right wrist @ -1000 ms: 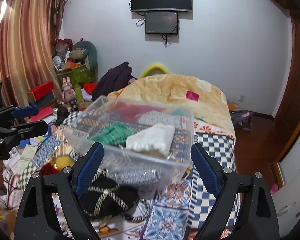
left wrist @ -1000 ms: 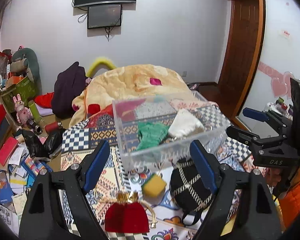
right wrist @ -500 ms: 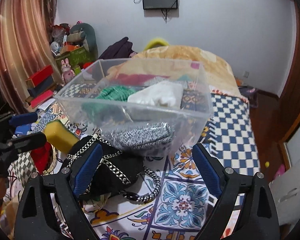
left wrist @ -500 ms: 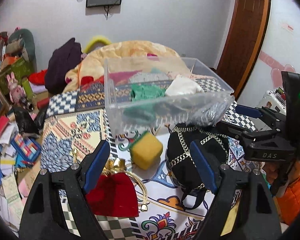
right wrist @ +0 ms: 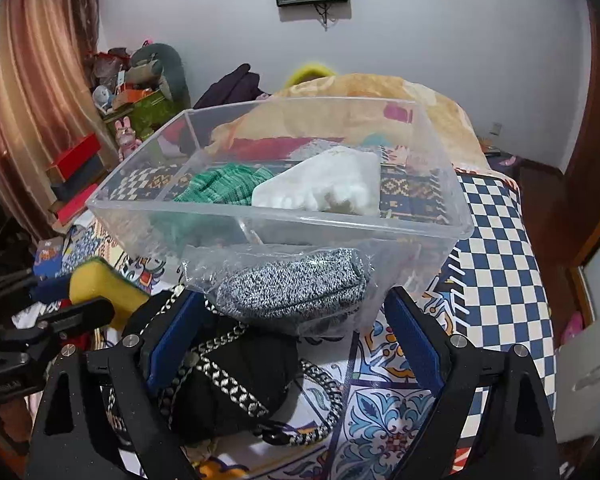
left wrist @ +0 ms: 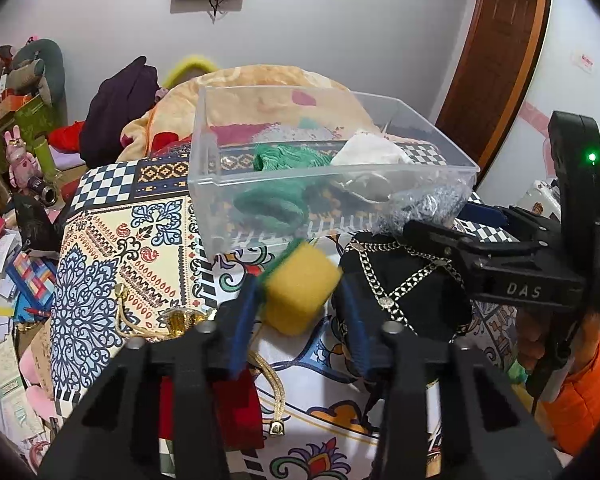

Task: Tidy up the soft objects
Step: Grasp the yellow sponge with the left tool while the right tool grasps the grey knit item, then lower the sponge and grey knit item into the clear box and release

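Note:
A clear plastic bin (left wrist: 260,200) on the patterned cloth holds a green knit item (left wrist: 284,160), a white soft item (right wrist: 324,188) and a grey speckled item in a plastic bag (right wrist: 292,284). A yellow sponge with a green side (left wrist: 300,292) sits between the fingers of my left gripper (left wrist: 298,320), whose jaws have narrowed around it; contact is unclear. A black pouch with a silver chain (right wrist: 228,380) lies in front of the bin, under my right gripper (right wrist: 292,336), which is open. A red velvet pouch with gold cord (left wrist: 236,404) lies under the left gripper.
A yellow blanket heap (left wrist: 268,96) lies behind the bin. Clutter of toys, boxes and papers (left wrist: 16,216) fills the floor at left. A wooden door (left wrist: 496,60) stands at right. The checked cloth edge (right wrist: 500,264) drops off at right.
Both grippers have moved forward and down toward the table. The left gripper's jaws have narrowed around the yellow sponge. The right gripper has stayed open and come over the black pouch.

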`<state>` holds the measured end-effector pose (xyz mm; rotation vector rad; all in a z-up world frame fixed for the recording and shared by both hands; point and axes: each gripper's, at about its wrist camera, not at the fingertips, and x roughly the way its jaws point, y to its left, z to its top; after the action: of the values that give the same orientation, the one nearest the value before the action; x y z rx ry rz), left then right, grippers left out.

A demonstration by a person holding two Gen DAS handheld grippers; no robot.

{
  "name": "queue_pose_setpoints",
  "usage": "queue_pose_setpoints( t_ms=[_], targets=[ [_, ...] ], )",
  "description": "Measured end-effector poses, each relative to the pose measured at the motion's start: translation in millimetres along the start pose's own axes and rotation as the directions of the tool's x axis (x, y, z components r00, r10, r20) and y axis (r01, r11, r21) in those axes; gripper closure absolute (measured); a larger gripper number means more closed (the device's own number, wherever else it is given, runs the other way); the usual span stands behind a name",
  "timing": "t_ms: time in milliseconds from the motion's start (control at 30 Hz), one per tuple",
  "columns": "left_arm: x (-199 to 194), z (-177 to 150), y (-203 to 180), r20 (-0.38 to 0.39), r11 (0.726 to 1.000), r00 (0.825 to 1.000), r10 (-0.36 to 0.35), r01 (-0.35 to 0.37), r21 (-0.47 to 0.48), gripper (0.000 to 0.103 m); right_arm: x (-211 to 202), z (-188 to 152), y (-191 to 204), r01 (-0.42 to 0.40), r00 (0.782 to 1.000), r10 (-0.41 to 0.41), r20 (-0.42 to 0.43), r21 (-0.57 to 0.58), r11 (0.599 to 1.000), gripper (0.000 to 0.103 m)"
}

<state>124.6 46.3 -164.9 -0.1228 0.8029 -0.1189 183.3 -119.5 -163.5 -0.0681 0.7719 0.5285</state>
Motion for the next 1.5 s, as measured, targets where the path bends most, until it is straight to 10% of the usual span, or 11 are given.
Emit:
queue_pose_setpoints(
  t_ms=[367,1500],
  targets=[
    [-14,-1,-4,0.048,1.0,0.999,0.0,-0.001,0.02,0.07,-6,1,2,-0.002,1.0,0.002,0.026,-0.025,1.0,0.065],
    [-69,89,-20,0.317,0.999,0.948,0.023,-0.034,0.029,0.07,-77,56,-8,0.011,0.96,0.0,0.281,-0.037,0.999,0.066]
  ],
)
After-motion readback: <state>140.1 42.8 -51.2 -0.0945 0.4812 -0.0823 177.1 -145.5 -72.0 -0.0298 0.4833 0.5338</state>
